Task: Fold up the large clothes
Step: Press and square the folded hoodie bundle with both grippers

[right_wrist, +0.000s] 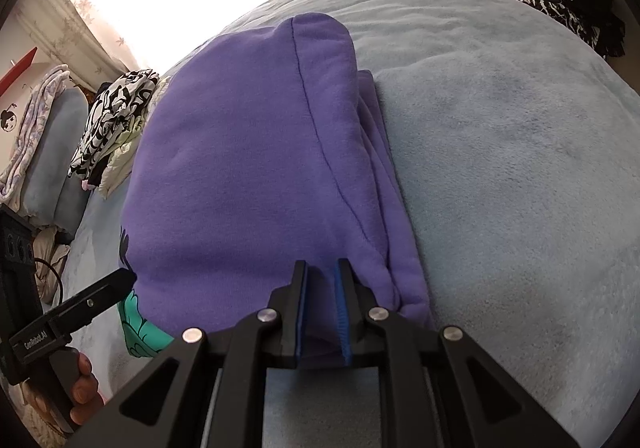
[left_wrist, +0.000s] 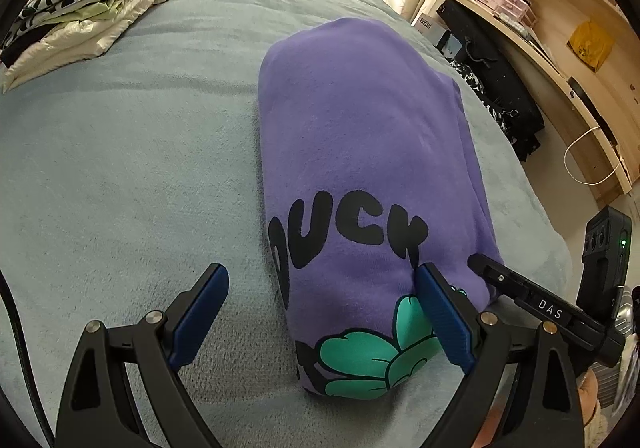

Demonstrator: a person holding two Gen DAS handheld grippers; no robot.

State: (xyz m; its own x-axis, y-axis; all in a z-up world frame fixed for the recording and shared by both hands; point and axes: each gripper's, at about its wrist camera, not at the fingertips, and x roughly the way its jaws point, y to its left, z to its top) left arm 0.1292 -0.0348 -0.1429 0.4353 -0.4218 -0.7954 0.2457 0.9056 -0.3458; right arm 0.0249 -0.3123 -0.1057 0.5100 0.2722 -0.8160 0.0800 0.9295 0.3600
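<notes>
A purple sweatshirt (left_wrist: 360, 136) with black "DUCK" lettering and a green print lies folded into a long packet on the light blue blanket (left_wrist: 120, 176). My left gripper (left_wrist: 322, 270) is open at the packet's near end. One blue pad rests on the print and the other is over bare blanket. In the right wrist view the same sweatshirt (right_wrist: 240, 168) shows a seam and stacked folded edges on its right. My right gripper (right_wrist: 322, 264) stands nearly closed at the near right corner, with purple cloth filling the narrow gap between its pads.
A stack of folded clothes (left_wrist: 80, 8), black-and-white print on top, sits at the far left of the bed. Wooden shelves (left_wrist: 560, 28) and a black bag (left_wrist: 492, 76) stand beyond the bed's right edge. A hand (right_wrist: 84, 380) holds the left gripper's handle.
</notes>
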